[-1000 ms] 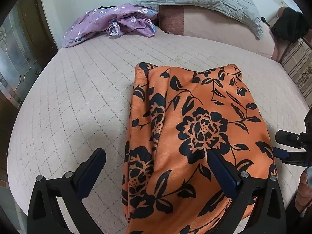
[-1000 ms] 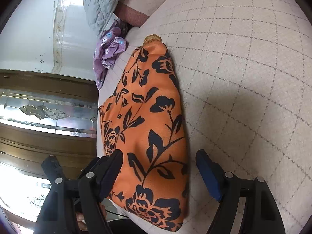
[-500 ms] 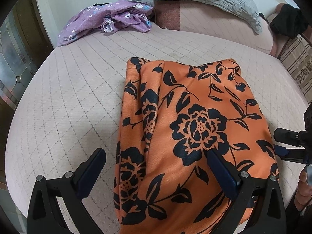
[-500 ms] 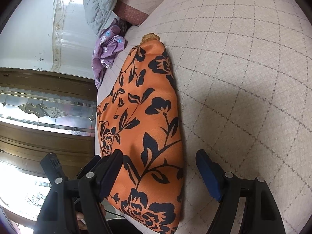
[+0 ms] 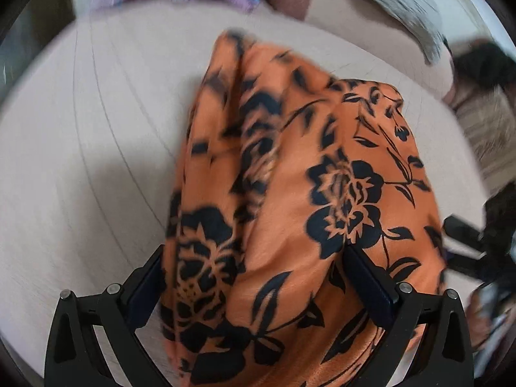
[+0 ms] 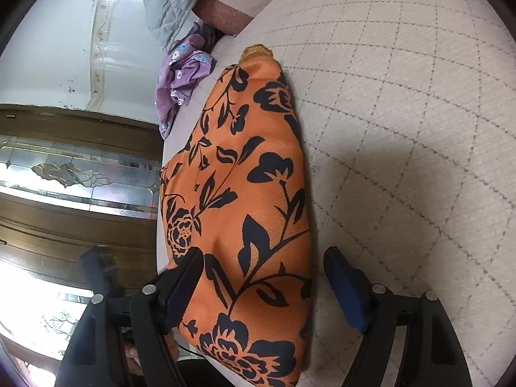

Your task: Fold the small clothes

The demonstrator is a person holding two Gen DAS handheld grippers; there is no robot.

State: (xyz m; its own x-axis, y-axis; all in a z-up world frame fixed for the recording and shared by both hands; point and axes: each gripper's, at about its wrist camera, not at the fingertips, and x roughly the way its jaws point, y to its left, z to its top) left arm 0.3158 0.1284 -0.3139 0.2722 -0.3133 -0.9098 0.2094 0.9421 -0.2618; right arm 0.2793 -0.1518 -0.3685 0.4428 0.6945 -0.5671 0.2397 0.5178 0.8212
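Observation:
An orange garment with black flowers [image 5: 290, 200] lies folded on the quilted bed [image 5: 80, 161]. My left gripper [image 5: 254, 277] is open, its jaws wide apart over the garment's near end. The garment also shows in the right wrist view [image 6: 245, 200]. My right gripper [image 6: 264, 277] is open over the garment's near right edge, with its left finger [image 6: 180, 287] on the cloth and its right finger [image 6: 345, 287] over the bedspread. The left wrist view is motion-blurred.
A purple flowered garment [image 6: 180, 77] lies crumpled at the bed's far end, next to a grey quilted pillow [image 6: 171, 3]. A dark item [image 5: 483, 64] sits at the far right. A wooden glazed door [image 6: 64, 174] stands to the left of the bed.
The left gripper has moved forward over the garment, so the cloth fills more of its view and blurs. The right gripper has hardly moved. Both stay open.

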